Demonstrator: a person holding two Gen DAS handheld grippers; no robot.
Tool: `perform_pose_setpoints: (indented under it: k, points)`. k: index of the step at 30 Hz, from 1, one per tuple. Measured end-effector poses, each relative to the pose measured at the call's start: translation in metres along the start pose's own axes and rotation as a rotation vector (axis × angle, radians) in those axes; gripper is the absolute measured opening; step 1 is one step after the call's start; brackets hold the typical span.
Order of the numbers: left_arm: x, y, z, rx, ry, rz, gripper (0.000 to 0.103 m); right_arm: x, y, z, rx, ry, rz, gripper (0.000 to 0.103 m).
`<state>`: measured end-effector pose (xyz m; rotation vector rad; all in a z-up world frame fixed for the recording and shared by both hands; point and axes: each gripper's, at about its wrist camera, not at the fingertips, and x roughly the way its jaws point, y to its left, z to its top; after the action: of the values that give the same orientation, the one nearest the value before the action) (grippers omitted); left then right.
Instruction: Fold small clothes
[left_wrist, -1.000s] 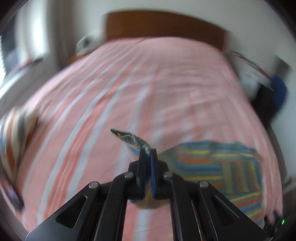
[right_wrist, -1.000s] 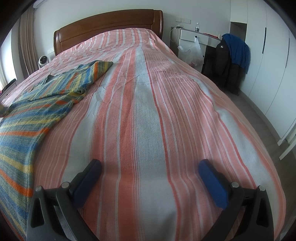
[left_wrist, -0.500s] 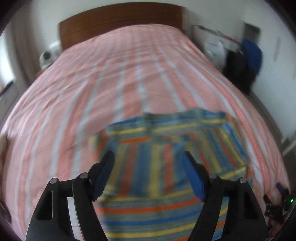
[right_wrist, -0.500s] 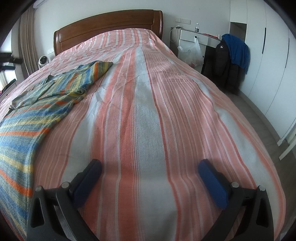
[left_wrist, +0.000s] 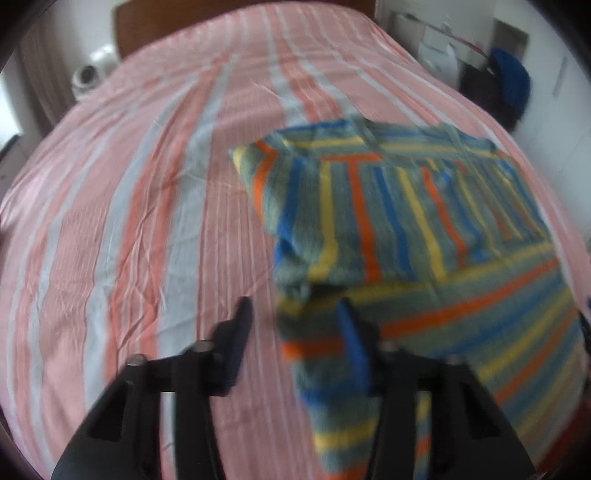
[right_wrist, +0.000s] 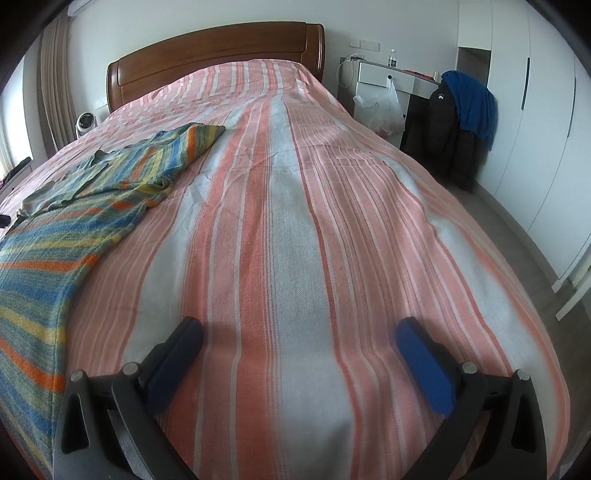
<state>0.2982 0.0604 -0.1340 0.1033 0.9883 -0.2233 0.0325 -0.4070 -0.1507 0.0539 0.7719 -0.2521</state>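
Note:
A striped garment (left_wrist: 406, 221) in blue, yellow, orange and grey lies flat on the pink striped bed (left_wrist: 147, 221), with its upper part folded over its body. My left gripper (left_wrist: 293, 325) hovers low over the garment's near left edge. Its jaws are closing: the edge lies between them, a gap still shows, and the pads do not press on the cloth. In the right wrist view the garment (right_wrist: 74, 229) lies at the left. My right gripper (right_wrist: 299, 332) stands wide open over bare bedspread (right_wrist: 295, 221), holding nothing.
A wooden headboard (right_wrist: 214, 55) ends the bed at the far side. A small white fan (right_wrist: 85, 123) stands to its left. Right of the bed are a white desk (right_wrist: 388, 79), a plastic bag (right_wrist: 380, 107) and a chair draped with dark and blue clothes (right_wrist: 458, 122), then white wardrobes (right_wrist: 535, 110).
My left gripper let go of the garment's corner, opened wide, sank toward the garment's left edge, and its jaws have narrowed. The folded part now lies flat. The right gripper stayed still.

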Motion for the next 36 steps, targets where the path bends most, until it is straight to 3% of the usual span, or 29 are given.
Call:
perform_pose_setpoints:
  k: [1, 5, 15, 20, 23, 25, 29, 33, 34, 36]
  points:
    - [0.003, 0.004, 0.0, -0.049, -0.024, 0.006, 0.003, 0.0, 0.0, 0.0, 0.0, 0.0, -0.001, 0.103]
    - [0.0, 0.029, -0.022, -0.279, -0.112, -0.002, 0.001, 0.0, 0.0, 0.0, 0.0, 0.0, 0.0, 0.103]
    - [-0.009, 0.024, -0.027, -0.241, -0.059, -0.005, 0.006, 0.002, -0.001, 0.001, 0.001, -0.002, 0.002, 0.103]
    - [-0.042, 0.028, -0.016, -0.238, -0.143, -0.024, 0.016, 0.001, 0.0, 0.0, 0.0, -0.003, 0.001, 0.103]
    - [-0.039, 0.028, 0.002, -0.246, -0.154, -0.034, 0.016, 0.002, -0.001, 0.001, -0.001, -0.002, -0.001, 0.103]
    - [-0.028, 0.03, 0.011, -0.262, -0.137, -0.027, 0.016, 0.002, -0.001, 0.001, 0.0, -0.002, -0.001, 0.103]
    - [0.017, 0.043, 0.008, -0.336, 0.021, 0.061, 0.016, 0.001, 0.0, 0.0, 0.0, -0.002, 0.0, 0.103]
    - [0.011, 0.054, -0.01, -0.361, 0.001, 0.051, 0.016, 0.002, -0.001, 0.001, 0.0, -0.003, 0.001, 0.103]
    - [0.006, 0.055, -0.012, -0.365, -0.004, 0.046, 0.022, 0.001, 0.0, 0.0, -0.001, -0.003, 0.0, 0.103]
    - [-0.013, 0.059, -0.017, -0.374, -0.039, 0.027, 0.049, 0.002, -0.001, 0.001, 0.0, -0.003, 0.0, 0.103]
